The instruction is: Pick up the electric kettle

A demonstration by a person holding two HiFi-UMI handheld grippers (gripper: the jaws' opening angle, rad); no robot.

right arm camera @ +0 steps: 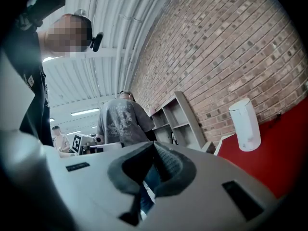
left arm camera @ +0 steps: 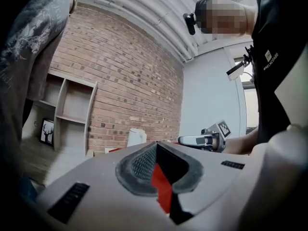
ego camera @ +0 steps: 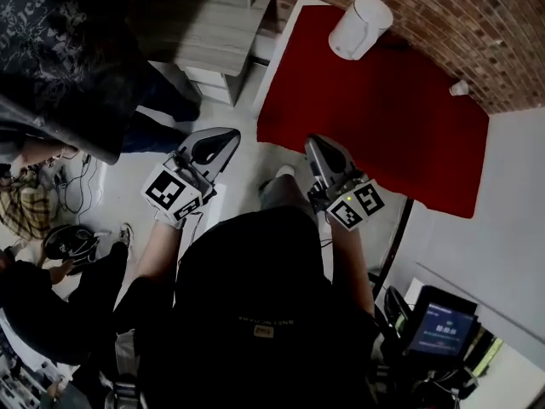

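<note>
Facing the electric kettle (ego camera: 360,25) across the red counter (ego camera: 383,118)

Its long axis upright, the white kettle stands at the counter's far corner by the brick wall, well apart from both tongs and ahead and to their right. The right tongs (ego camera: 317,141) are nearer than the left tongs (ego camera: 228,135). Both pairs are closed tip to tip with nothing held, so the jaws must likely part before any grasp.
</note>
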